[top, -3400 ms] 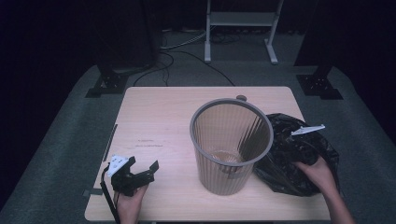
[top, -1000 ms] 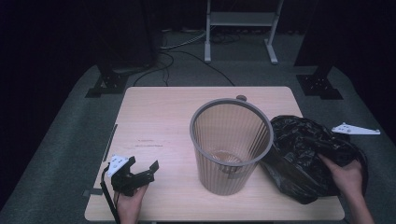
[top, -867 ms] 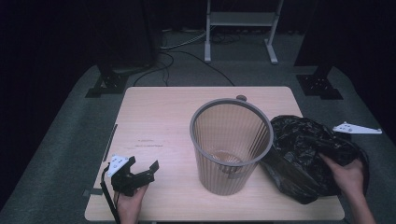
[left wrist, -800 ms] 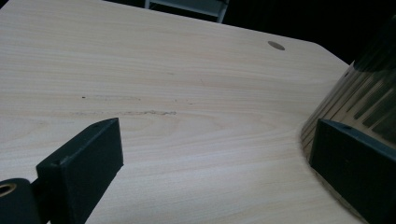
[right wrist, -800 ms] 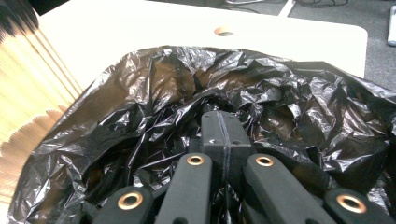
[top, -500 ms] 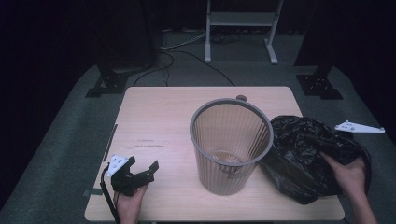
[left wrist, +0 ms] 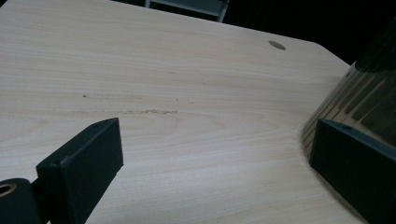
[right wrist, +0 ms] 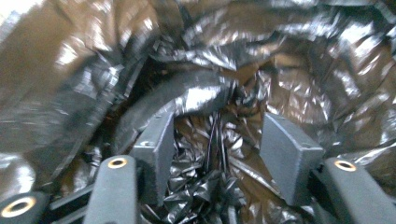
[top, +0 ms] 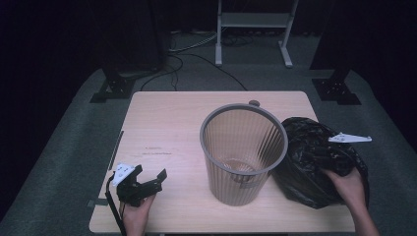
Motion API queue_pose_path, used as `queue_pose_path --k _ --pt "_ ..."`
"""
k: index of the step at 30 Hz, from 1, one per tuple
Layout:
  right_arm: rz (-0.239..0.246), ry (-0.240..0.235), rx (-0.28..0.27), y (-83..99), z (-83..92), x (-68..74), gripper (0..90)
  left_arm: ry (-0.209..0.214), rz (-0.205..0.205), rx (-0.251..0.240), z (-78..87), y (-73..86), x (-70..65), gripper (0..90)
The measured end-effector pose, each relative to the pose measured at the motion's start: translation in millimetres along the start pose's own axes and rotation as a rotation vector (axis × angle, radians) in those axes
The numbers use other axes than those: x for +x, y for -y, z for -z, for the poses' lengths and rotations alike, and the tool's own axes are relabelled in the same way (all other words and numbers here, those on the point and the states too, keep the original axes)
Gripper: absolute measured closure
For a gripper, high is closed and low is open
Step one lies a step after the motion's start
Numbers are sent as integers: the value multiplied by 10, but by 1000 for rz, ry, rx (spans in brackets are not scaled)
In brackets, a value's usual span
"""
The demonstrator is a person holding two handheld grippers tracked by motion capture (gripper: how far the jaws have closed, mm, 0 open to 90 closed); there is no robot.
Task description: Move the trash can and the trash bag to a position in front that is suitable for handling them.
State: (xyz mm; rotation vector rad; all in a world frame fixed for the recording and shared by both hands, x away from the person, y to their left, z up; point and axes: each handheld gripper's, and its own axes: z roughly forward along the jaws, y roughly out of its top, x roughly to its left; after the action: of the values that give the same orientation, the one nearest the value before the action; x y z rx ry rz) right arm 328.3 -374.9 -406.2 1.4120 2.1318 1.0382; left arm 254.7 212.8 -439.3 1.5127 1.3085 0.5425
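1 crumpled black plastic bag [top: 314, 162] lay on the right side of the table [top: 167, 123], its glossy folds pressed against the right flank of the ribbed bin [top: 243, 152] and bulging past the table's right edge; the right gripper [right wrist: 217, 154] was sunk among those folds, and in the right gripper view its 2 dark jaws stood apart, having just been opening, with wrinkled film bunched in the gap between them but neither pad visibly pressing on it; in the high view the right hand [top: 346, 184] rested on the near side of the bag, and the gripper's grey 3-cornered plate [top: 349, 138] stuck out above the bag toward the right; the bin stood upright near the middle of the table, open at the top, with something pale at its bottom that could not be made out; at the near left corner the left hand [top: 137, 214] held the left gripper [top: 150, 178] low over the wood, well apart from the bag, its 2 jaws spread wide with nothing but bare tabletop between them; in the left gripper view the bin's ribbed wall rose just behind 1 jaw; a small round grommet [top: 254, 103] sat in the tabletop behind the bin.
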Motion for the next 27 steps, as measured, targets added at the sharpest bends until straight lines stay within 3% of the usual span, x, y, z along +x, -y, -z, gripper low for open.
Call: queue_pose_path --k 4,12,17,20,22,27 --pt "-2 -4 4 -24 -144 42 308 4 -8 4 -10 0 -23 18" --pt "62 37 79 152 -640 147 297 0 3 -4 12 -6 8 18" --pt "95 71 80 285 -780 179 282 2 -2 -5 11 -10 -2 18" --pt "83 63 47 325 -784 169 286 2 -2 -4 10 -8 -2 18" --pt "61 35 35 346 -780 148 350 2 -2 -2 7 -6 -9 18" --pt "44 52 3 393 -729 124 600 6 -11 -2 5 -9 -34 18"
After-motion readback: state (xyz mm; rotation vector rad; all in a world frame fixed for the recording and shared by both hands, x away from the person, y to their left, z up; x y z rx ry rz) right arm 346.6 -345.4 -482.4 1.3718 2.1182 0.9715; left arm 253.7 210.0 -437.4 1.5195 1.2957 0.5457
